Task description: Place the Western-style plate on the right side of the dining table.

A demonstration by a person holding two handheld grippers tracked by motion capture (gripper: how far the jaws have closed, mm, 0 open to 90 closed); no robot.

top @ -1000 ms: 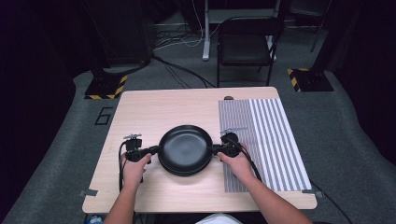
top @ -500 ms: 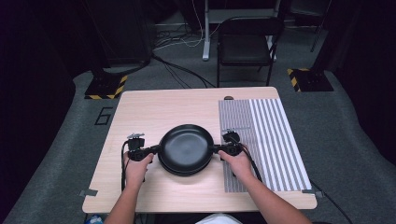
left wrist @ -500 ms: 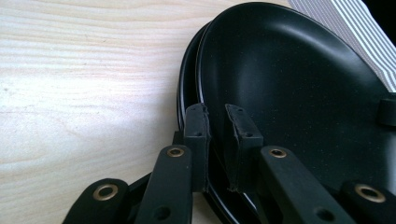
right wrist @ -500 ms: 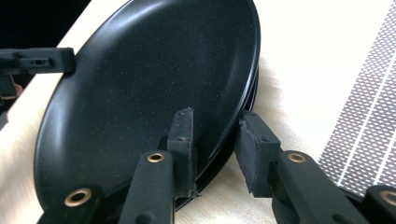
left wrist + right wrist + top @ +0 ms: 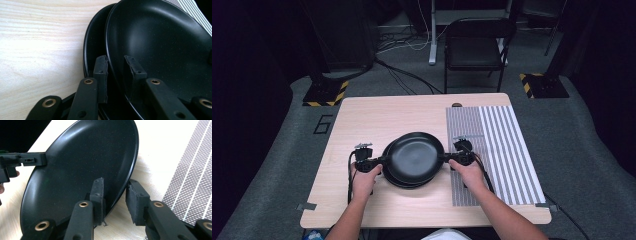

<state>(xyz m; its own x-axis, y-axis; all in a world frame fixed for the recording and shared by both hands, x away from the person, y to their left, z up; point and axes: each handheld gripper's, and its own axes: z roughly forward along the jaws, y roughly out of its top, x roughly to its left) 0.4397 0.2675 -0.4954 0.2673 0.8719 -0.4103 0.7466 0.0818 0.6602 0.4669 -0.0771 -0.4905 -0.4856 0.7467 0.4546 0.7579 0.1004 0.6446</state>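
Two black plates lie stacked at the middle of the wooden table [image 5: 377, 115]. The top plate [image 5: 414, 159] is held a little above and off-centre from the lower plate [image 5: 404, 183], whose rim shows at the front left. My left gripper [image 5: 379, 161] is shut on the top plate's left rim. In the left gripper view the top plate's [image 5: 160, 45] rim runs between the left gripper's [image 5: 116, 65] pads, which have just eased open slightly, with the lower plate [image 5: 92, 50] beneath. My right gripper [image 5: 446, 158] grips the right rim. Its [image 5: 115, 187] jaws have just been closing on the tilted plate [image 5: 82, 170].
A grey striped mat [image 5: 502, 150] covers the table's right part, just beside my right hand. A small dark object [image 5: 456, 105] sits at the back edge. Beyond the table stand a black chair [image 5: 474, 50], cables and stands on the floor.
The top plate now sits higher and shifted off the lower one, so more of the lower rim shows at the front left. Both hands have hardly moved.
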